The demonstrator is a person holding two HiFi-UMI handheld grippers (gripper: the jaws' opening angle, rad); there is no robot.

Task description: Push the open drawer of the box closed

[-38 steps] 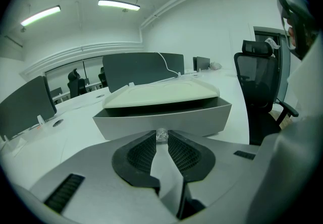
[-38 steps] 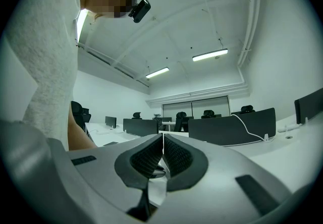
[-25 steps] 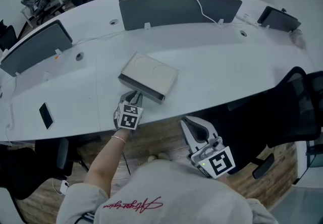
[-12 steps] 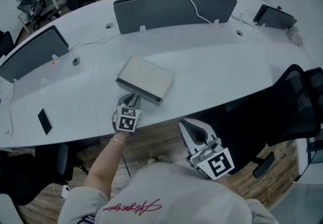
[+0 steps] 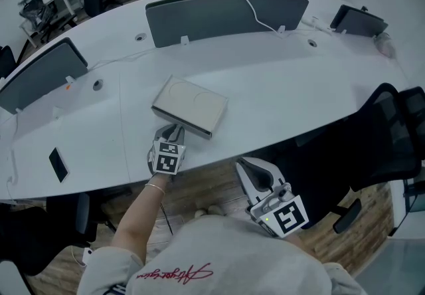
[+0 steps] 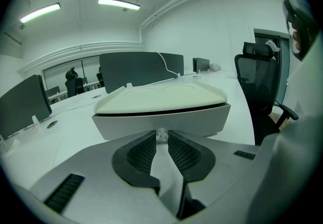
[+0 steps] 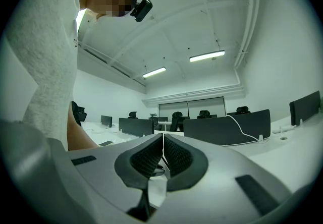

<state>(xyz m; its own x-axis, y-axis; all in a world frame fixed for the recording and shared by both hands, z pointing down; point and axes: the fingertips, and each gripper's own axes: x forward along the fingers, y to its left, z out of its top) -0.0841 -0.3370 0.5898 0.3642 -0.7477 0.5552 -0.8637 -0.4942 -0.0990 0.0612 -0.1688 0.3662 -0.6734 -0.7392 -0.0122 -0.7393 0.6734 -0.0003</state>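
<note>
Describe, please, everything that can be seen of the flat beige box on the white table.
The flat rectangular beige box lies level on the curved white table, near its front edge, turned at an angle. Its smooth, plastic-looking top bears faint round outlines. Under a dark slit is the pale grey drawer front, facing that edge; whether it is fully shut is unclear. The jaw tips of the left hand-held gripper pinch a small clear knob low on that front. Nothing else touches the box.
</note>
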